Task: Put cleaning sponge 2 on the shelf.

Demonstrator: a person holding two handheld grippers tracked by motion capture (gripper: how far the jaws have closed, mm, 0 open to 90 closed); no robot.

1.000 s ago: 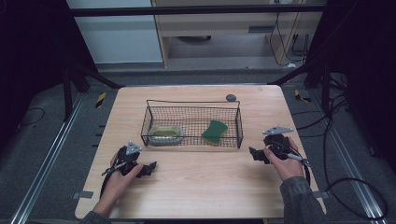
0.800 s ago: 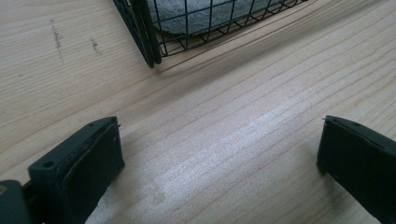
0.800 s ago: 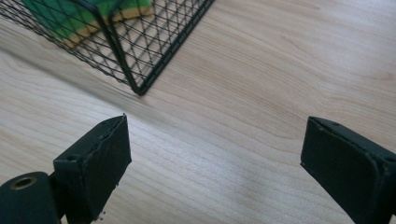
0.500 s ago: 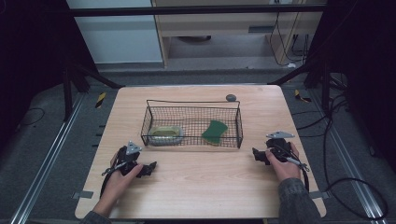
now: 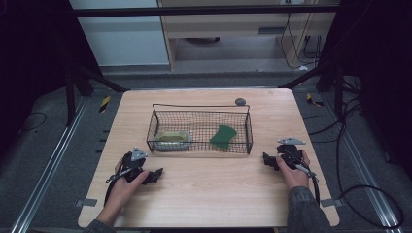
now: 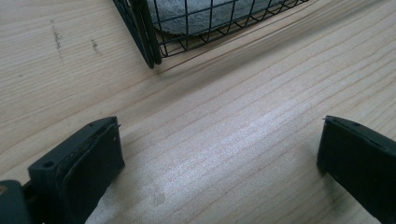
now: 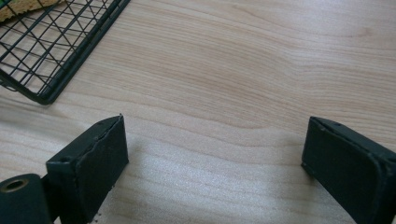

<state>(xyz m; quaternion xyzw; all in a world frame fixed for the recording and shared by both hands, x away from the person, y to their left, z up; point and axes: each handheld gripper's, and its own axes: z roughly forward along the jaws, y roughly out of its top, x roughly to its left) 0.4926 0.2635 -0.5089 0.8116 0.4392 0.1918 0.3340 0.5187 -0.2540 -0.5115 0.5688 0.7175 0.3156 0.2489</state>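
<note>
Both grippers [image 5: 158, 174] [image 5: 266, 160] resting open, empty, on table [image 5: 218, 194]. Green sponge [image 5: 223, 136] in basket [image 5: 250, 131] looking soft, light; pinching its upper edge.

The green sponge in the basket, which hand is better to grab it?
Probably the right. The green sponge leans in the right half of the wire basket, nearer the open right gripper than the open left gripper, which rests below the basket's left end.

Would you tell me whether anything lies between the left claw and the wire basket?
Nothing does: in the left gripper view, bare wooden table runs from the open left claw up to the wire basket corner.
</note>
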